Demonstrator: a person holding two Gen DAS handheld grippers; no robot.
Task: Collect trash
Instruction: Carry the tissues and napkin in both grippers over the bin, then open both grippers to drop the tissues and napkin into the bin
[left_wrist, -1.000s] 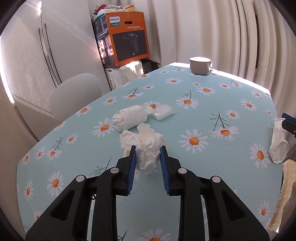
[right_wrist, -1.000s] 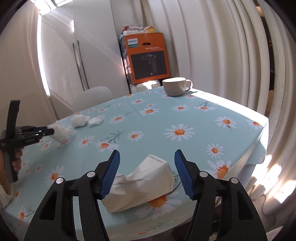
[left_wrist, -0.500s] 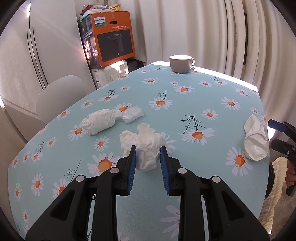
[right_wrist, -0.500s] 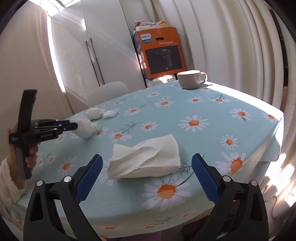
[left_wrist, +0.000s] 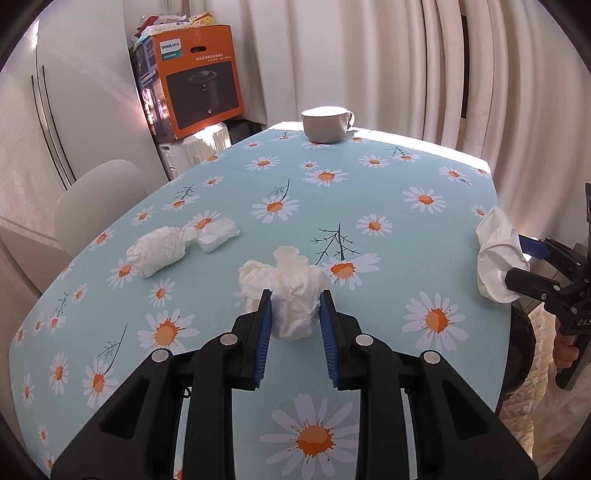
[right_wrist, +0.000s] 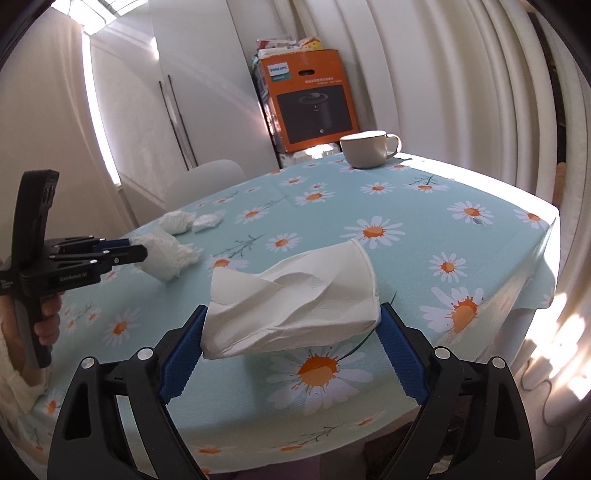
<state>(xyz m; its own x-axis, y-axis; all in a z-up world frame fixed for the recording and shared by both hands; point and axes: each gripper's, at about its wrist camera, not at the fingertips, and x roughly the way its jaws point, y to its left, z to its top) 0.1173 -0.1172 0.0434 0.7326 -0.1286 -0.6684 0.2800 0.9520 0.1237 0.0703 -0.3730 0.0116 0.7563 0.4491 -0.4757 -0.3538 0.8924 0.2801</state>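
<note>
The crumpled white tissue wad (left_wrist: 291, 295) sits clenched in the left tongs (left_wrist: 295, 314), lifted for carrying. On the surface's (right_wrist: 406, 206) near edge, the flattened white paper cup (right_wrist: 295, 295) lies between the closing right tongs (right_wrist: 291, 347), not yet pinched.

only real brand i can make out is "PHILIPS" on the orange box (left_wrist: 192, 79) in the corner; the line under it is too small to read; left tongs (right_wrist: 138, 253) have "GenRobot.AI" on the side
</note>
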